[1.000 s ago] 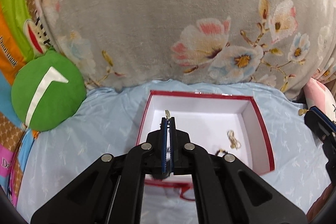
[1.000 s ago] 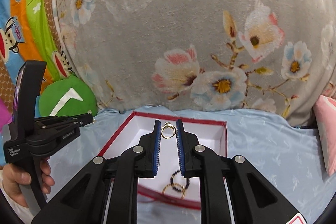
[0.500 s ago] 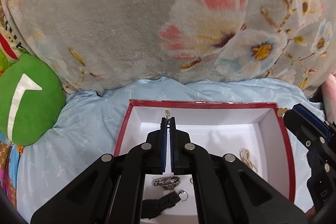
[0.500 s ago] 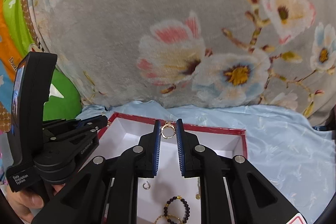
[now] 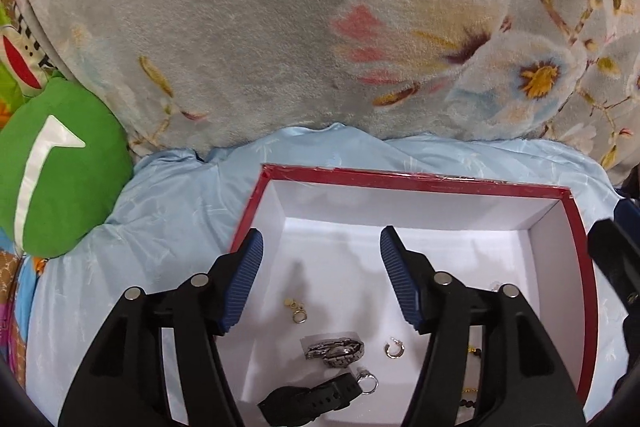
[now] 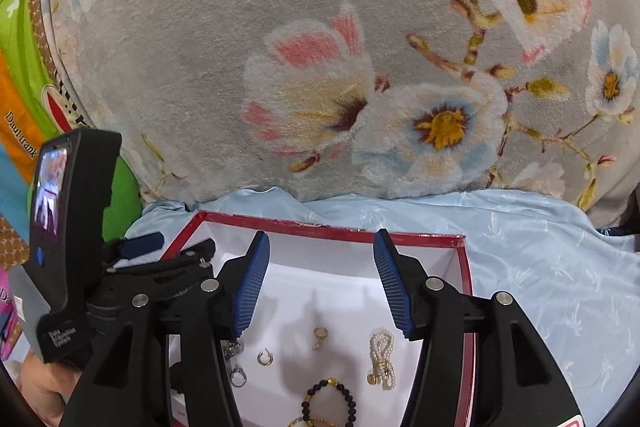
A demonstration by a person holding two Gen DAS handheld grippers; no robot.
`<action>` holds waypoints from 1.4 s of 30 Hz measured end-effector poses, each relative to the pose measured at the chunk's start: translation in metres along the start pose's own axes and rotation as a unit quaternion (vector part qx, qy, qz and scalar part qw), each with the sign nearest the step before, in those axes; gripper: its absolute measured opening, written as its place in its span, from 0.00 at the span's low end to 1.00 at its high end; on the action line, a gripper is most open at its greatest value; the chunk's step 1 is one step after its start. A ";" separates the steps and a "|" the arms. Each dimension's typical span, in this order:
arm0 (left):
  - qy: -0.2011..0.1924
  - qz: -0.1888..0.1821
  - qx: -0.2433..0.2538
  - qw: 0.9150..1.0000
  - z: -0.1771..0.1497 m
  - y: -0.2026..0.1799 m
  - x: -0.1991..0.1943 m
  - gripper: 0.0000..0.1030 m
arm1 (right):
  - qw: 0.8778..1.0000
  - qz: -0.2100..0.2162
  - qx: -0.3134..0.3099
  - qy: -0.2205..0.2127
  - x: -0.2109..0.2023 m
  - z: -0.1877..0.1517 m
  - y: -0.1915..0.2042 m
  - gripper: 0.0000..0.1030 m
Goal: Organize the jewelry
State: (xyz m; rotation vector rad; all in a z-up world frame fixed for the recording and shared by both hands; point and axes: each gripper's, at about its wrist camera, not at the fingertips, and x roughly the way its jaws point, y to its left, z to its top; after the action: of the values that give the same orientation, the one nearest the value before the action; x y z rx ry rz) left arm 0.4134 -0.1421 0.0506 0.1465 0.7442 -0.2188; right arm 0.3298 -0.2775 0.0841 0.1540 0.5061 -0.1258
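— Where am I looking from?
— My left wrist camera sits close above the red box (image 5: pixel 416 183), facing the floral blanket (image 5: pixel 248 19).
— And my right?
— Same box (image 6: pixel 332 231), same blanket (image 6: pixel 208 27), seen from further right.

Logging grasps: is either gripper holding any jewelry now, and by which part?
Nothing: left gripper and right gripper are both open, empty.

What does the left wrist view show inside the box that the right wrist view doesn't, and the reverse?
Only the left wrist view shows the black watch strap and the small gold earring. Only the right wrist view shows the pearl strand, the black bead bracelet and the gold ring. Both show the red box, the small hoop and both grippers open, left gripper and right gripper.
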 end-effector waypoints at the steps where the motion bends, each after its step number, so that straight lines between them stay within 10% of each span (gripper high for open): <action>1: -0.002 -0.001 -0.001 1.000 0.000 0.002 -0.005 0.59 | 1.000 0.003 0.001 0.002 -0.003 -0.002 0.000 0.52; 25: -0.005 0.029 -0.038 0.999 -0.100 0.063 -0.127 0.83 | 0.999 -0.036 -0.002 0.010 -0.129 -0.082 0.023 0.83; 42: 0.052 0.037 0.000 0.998 -0.115 0.023 -0.107 0.85 | 0.992 -0.077 0.022 0.093 -0.100 -0.094 0.019 0.84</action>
State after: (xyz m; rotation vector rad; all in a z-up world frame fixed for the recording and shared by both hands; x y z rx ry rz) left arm 0.2669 -0.0805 0.0413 0.1857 0.8405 -0.1421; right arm 0.2016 -0.2335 0.0541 0.1711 0.7008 -0.2752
